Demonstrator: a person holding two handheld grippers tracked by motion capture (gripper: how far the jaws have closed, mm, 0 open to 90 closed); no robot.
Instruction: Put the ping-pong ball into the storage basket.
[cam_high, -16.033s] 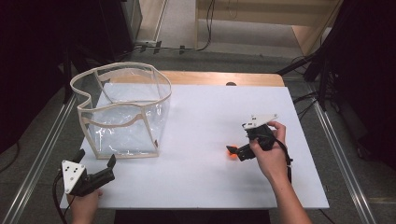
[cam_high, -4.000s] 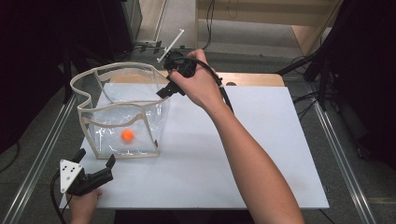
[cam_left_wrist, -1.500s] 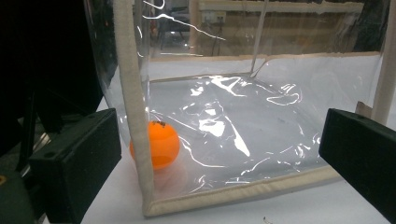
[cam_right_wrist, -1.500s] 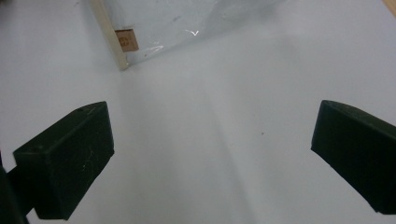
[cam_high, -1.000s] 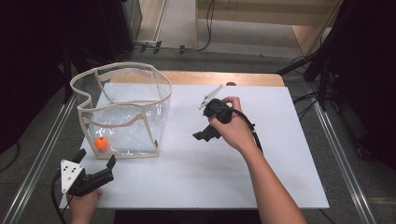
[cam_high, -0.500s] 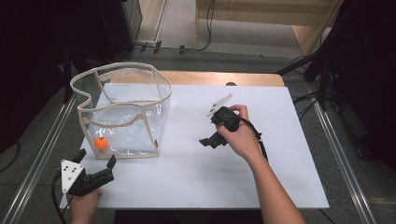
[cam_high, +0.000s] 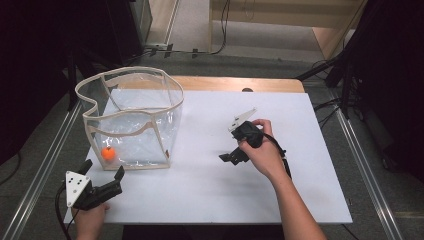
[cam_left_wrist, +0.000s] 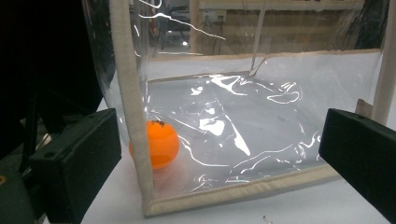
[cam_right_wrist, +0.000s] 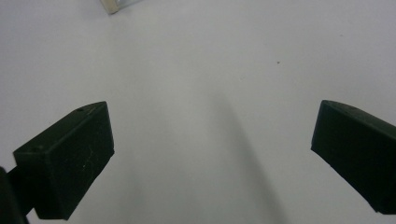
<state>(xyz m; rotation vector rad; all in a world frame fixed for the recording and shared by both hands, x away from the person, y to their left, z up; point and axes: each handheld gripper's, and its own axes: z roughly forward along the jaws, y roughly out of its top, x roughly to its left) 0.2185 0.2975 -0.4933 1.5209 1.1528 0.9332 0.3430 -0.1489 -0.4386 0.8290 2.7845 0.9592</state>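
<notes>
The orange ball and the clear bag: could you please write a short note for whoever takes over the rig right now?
Left tongs: open, empty, at the table's near left corner, facing the clear bag.
Right tongs: open, empty, over bare white table right of the bag.
Orange ball: inside the bag, on its floor at the near left corner.
Done: ball is bagged.
Left: nothing else lies on the table to bag.

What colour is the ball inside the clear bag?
Orange. The ball shows best in the left gripper view, in the bag's near corner.
</notes>
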